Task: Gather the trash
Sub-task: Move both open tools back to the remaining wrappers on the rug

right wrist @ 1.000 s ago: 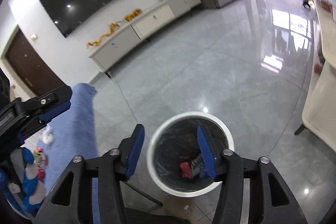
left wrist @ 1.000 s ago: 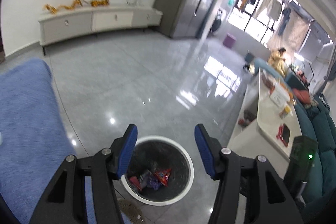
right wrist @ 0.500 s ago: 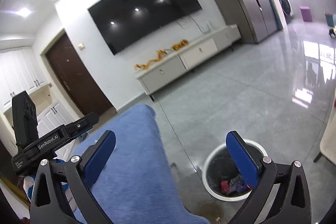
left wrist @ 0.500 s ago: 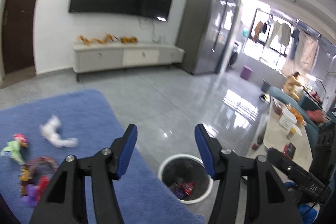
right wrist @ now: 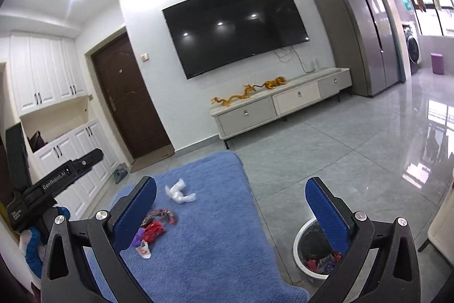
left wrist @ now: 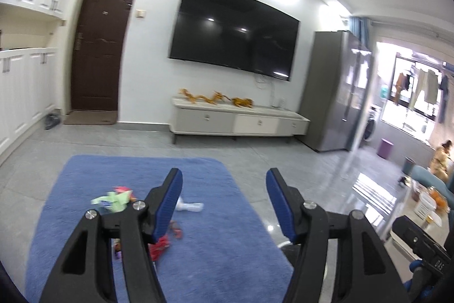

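Nearest: left gripper (left wrist: 224, 178) over the near half of the blue rug (left wrist: 212, 232), jaws apart and just opened a little wider, nothing between them. Right gripper (right wrist: 231, 183) likewise above the rug's near edge, jaws spread as wide as they go after just opening, also empty.

Just off the rug's near right corner: white-rimmed bin (right wrist: 298, 240), dark-lined, with a few wrappers already in the bottom.

On the rug, left of its middle: cluster of loose trash. Closest in the right wrist view, a small white-and-red scrap (right wrist: 143, 249), then a crumpled red wrapper (right wrist: 153, 229) with purple bits touching it. Likely thin foil or film: very light, limp, slick, prone to slipping out of a shallow pinch. Best taken across a bunched ridge rather than a flat edge, pads pushed slightly into the pile.

Beside the cluster, a green wrapper (left wrist: 113, 199), blurred, seemingly the same flimsy sort.

Further toward the rug's far side: white crumpled tissue (right wrist: 180, 192), lying apart from the cluster. Soft, featherweight, compressible, nothing to break; a firm squeeze across its thickest wad should do.

Beyond the rug's far edge: bare tiled floor, then a low TV cabinet (right wrist: 278, 104).
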Tool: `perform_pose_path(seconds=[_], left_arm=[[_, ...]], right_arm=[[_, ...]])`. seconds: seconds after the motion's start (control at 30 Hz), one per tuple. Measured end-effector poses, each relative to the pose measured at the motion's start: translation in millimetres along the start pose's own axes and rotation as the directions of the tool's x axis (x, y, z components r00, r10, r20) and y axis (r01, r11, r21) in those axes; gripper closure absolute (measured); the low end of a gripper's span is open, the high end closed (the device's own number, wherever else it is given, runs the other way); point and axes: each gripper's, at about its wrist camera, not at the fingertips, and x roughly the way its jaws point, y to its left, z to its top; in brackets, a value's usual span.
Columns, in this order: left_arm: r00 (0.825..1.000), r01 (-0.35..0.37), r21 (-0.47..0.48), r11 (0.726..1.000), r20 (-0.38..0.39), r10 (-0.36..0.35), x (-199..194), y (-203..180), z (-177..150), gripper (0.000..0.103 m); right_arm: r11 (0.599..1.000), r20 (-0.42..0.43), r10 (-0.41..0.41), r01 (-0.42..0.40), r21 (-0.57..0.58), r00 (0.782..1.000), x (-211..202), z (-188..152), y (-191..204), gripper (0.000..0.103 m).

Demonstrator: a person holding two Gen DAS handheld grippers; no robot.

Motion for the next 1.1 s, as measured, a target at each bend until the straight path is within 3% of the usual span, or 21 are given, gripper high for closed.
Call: perform_pose_path(seconds=[0.33, 0.57, 0.83, 0.93, 1.1], left_arm=[[0.997, -0.055, -0.048, 0.997, 0.058, 0.058, -45.2, 35.8, 2.4, 0.043], [0.990, -0.097, -0.026, 0.995, 0.098, 0.099, -68.3, 63.7, 17.7, 0.043], [0.942, -0.289, 0.043, 0.956, 0.190, 0.276, -93.1, 115.2, 56.0, 0.043], [0.956, -0.270, 0.024, 0.963, 0.130, 0.265, -75.3, 136.1, 46.7, 0.043], [0.975, -0.205, 0.008, 0.979, -0.087, 0.205, -6.2, 163.6, -9.3, 0.043]], right_arm=[[0.998, 0.006, 0.031, -0.031, -0.054, 0.999, -17.9, -5.1, 27.1, 0.000], [0.995, 0.004, 0.052, -0.052, -0.087, 0.999, -14.4, -0.2, 37.5, 0.003], [0.984, -0.007, 0.124, -0.124, -0.129, 0.992, 14.2, 21.8, 65.6, 0.011], [0.978, -0.043, 0.153, -0.157, -0.134, 0.987, 37.2, 17.7, 74.2, 0.020], [0.971, -0.174, 0.181, -0.203, -0.123, 0.968, 85.9, -5.7, 82.4, 0.035]])
